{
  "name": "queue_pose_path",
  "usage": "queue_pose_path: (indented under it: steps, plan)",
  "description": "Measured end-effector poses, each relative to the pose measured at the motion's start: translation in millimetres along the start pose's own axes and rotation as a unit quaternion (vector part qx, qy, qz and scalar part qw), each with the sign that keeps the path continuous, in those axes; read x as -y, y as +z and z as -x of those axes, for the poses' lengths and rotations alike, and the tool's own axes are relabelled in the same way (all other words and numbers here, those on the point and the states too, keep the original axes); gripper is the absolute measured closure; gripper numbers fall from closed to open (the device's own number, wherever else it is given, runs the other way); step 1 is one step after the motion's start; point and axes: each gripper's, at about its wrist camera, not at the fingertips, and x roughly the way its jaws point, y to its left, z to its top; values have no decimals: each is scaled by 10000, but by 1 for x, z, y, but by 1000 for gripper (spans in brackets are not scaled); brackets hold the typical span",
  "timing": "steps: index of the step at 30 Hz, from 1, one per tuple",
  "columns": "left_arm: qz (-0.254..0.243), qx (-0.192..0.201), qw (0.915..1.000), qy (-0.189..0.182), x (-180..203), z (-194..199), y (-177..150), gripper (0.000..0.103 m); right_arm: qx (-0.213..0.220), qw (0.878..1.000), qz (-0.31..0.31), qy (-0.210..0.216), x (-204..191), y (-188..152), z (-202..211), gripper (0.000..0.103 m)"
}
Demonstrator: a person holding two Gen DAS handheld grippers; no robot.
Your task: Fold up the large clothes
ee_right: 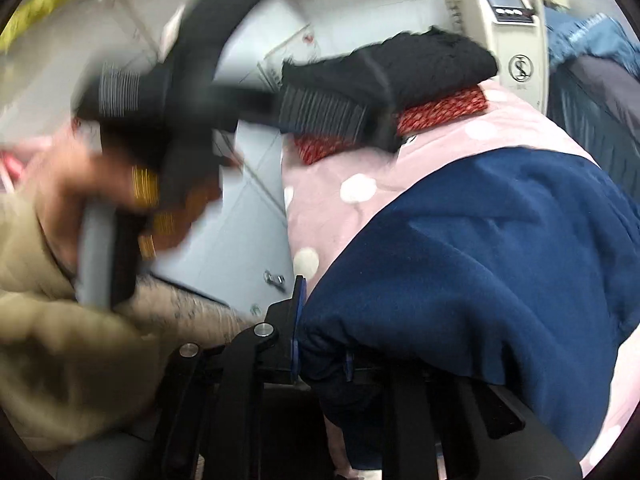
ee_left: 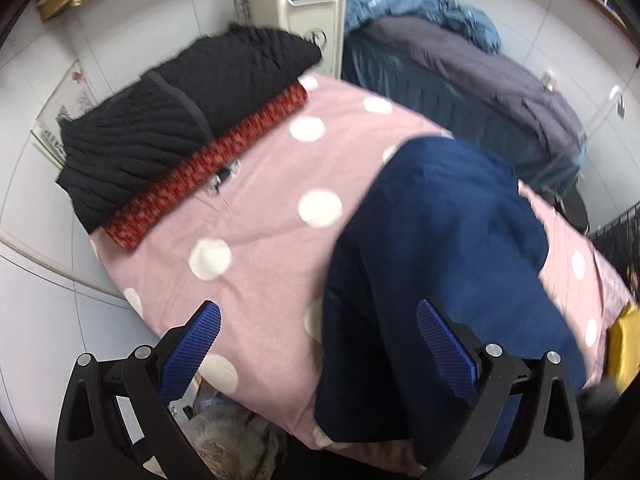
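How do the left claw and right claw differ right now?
Left claw stands wide open with nothing pinched; right claw is shut on the navy garment. Left hovers over the pink dotted cover and the garment's edge; right is at that edge. Both have blue pads and point down at the same surface.

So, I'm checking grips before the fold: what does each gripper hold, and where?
The right gripper pinches the navy blue garment at its near edge. The left gripper is open and holds nothing.
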Motion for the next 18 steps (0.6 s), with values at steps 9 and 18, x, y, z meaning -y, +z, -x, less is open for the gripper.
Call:
queue_pose_path:
  steps: [9, 18]
  plan:
    - [2150, -13, 9722, -928, -84, -8, -19, 7, 1080, 9917, -559, -409, 58, 55, 68, 91]
    - [1146, -162, 9876, -1057, -34, -18, -16, 7, 2851, 8958, -2912, -1776, 235, 76, 195, 92]
